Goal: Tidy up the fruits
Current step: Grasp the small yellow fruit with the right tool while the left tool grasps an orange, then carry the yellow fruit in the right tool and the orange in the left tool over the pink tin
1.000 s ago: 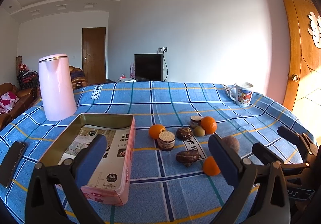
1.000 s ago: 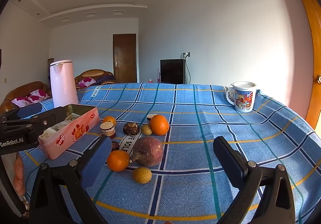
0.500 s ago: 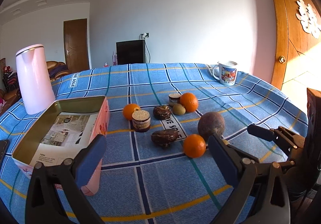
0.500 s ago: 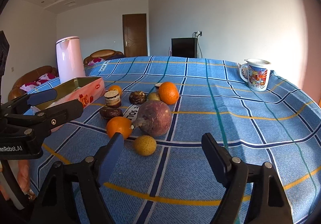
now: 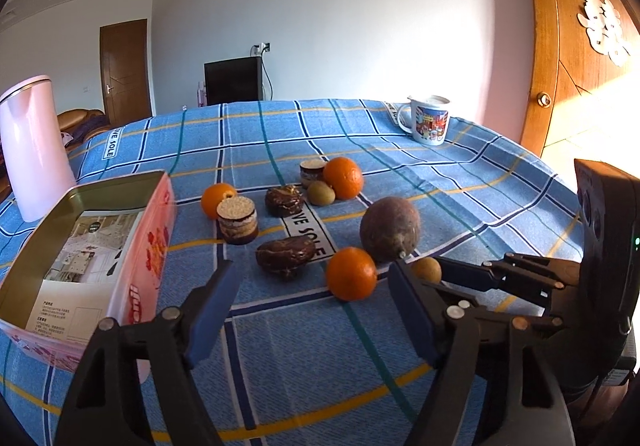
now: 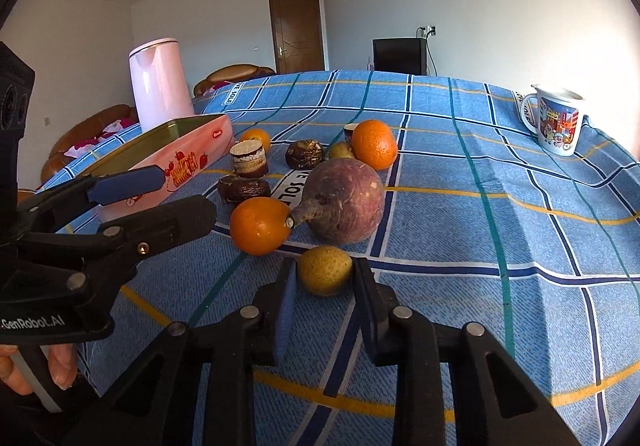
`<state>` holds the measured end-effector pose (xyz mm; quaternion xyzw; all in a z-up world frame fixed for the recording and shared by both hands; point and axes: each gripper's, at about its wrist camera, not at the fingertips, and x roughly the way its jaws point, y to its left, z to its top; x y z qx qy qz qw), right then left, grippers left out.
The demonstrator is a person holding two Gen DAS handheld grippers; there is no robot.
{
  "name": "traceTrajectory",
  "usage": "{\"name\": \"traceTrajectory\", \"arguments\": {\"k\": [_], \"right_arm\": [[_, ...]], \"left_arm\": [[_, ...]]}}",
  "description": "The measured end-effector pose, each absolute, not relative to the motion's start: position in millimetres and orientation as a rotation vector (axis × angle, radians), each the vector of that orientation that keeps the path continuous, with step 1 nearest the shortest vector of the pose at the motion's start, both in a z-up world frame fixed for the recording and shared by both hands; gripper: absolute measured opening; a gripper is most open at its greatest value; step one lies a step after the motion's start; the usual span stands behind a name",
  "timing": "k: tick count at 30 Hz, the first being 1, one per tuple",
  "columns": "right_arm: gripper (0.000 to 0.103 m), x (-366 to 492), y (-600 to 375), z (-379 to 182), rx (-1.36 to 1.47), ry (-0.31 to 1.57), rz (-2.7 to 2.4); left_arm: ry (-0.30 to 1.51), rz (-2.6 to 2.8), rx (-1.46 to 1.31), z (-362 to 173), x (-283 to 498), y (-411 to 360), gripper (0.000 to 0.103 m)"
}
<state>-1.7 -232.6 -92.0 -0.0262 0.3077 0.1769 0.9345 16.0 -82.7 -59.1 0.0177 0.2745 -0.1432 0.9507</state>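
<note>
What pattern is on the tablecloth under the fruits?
Blue plaid tablecloth with white, navy, yellow and green lines; clearest in right wrist view.

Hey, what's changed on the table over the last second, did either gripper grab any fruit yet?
The right gripper came forward and down and narrowed its jaws around the small yellow-brown fruit; whether the pads touch it yet is unclear, and it has not been lifted. The left gripper swung right, from over the pink tin toward the near orange, still open and empty. Fruits, cakes and mug stayed put.
</note>
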Motion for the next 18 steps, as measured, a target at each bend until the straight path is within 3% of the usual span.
{"name": "traceTrajectory", "arguments": {"k": [14, 18], "right_arm": [[0.030, -12.8, -260.3, -81.7, 0.013, 0.544, 0.337], [0.030, -15.4, -261.7, -79.9, 0.017, 0.529, 0.342]], "left_arm": [[0.719, -0.343, 0.069, -75.5, 46.9, -113.2, 0.058], [0.778, -0.367, 0.016, -81.2, 57.1, -110.6, 0.040]]}}
